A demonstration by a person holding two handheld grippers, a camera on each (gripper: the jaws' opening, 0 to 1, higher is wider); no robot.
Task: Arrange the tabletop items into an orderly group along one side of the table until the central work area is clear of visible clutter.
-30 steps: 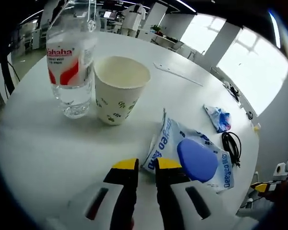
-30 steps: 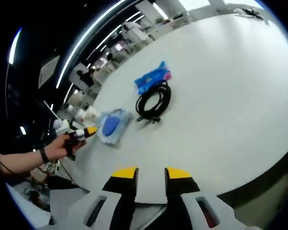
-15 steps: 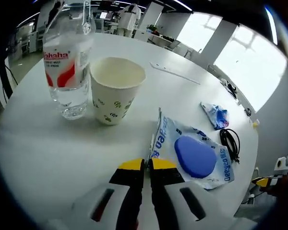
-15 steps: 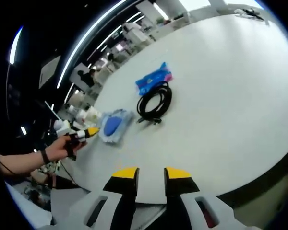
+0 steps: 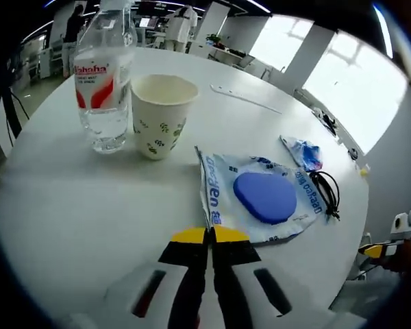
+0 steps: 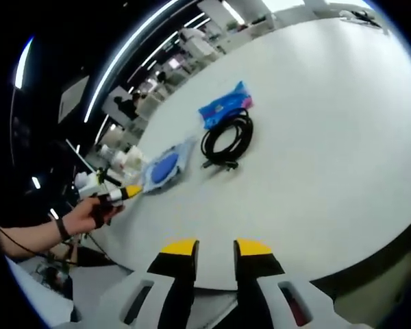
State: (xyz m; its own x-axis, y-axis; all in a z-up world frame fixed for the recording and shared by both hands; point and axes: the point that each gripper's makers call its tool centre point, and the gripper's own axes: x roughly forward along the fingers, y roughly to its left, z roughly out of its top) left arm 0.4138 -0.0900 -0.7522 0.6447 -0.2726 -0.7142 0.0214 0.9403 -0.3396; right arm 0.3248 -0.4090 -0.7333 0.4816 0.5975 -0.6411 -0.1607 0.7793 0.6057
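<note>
In the left gripper view, the left hand-held gripper [image 5: 210, 236] has its yellow-tipped jaws pressed together on the near edge of the clear packet [image 5: 257, 199] with a blue oval pad inside. The packet lies flat on the white bench [image 5: 68, 205], its long axis running from the jaws away toward the coiled black cable [image 5: 327, 193] and the small blue wrapper [image 5: 301, 152]. Farther off stand the paper cup [image 5: 161, 115] and, just beside it, the water bottle [image 5: 106, 86], both upright.

In the right gripper view, the right hand-held gripper [image 6: 209, 248] hovers over the bench edge, jaws apart and holding nothing. A hand [image 6: 85, 216] grips the left tool at the packet.
</note>
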